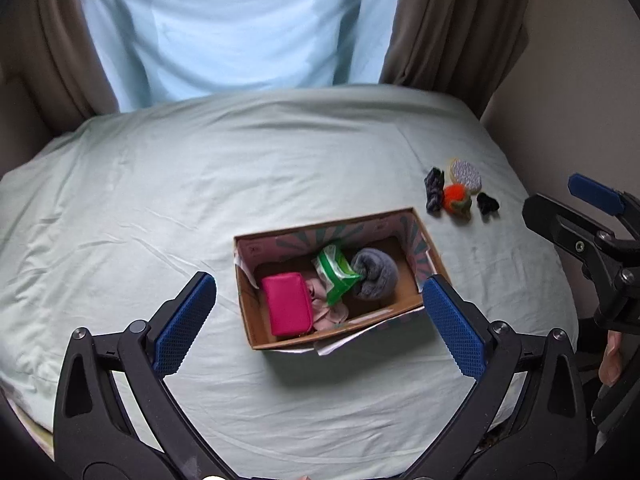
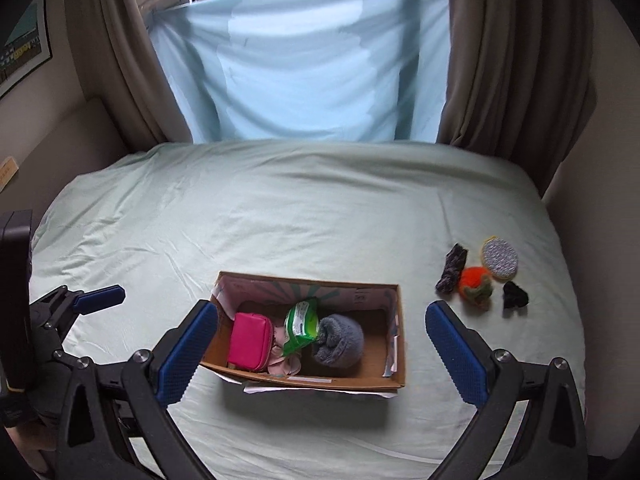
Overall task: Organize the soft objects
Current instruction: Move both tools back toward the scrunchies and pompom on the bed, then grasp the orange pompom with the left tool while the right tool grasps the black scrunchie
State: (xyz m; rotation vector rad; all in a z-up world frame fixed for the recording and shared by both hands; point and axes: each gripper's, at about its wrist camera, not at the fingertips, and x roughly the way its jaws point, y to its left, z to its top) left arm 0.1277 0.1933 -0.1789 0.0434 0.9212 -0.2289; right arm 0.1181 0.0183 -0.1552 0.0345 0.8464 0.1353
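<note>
A cardboard box [image 1: 435, 258] [image 2: 394, 384] sits on the bed. It holds a pink pouch [image 1: 287, 309] [image 2: 249, 341], a green wipes pack [image 1: 335, 272] [image 2: 301, 325], a grey rolled towel [image 1: 376, 274] [image 2: 339, 341] and a pale pink cloth [image 1: 326, 312] [image 2: 282, 362]. To the box's right lie a dark scrunchie [image 1: 434, 196] [image 2: 452, 268], an orange knitted toy [image 1: 457, 198] [image 2: 474, 282], a round grey pad [image 1: 466, 174] [image 2: 500, 258] and a black scrunchie [image 1: 487, 203] [image 2: 515, 294]. My left gripper [image 1: 318, 320] and right gripper [image 2: 322, 350] are open and empty, in front of the box.
The pale green bed sheet [image 1: 200, 184] [image 2: 280, 208] covers the whole surface. Brown curtains [image 2: 504, 60] and a light blue cloth [image 2: 304, 64] hang behind the bed. Walls close in at the right [image 1: 580, 80] and left [image 2: 48, 128].
</note>
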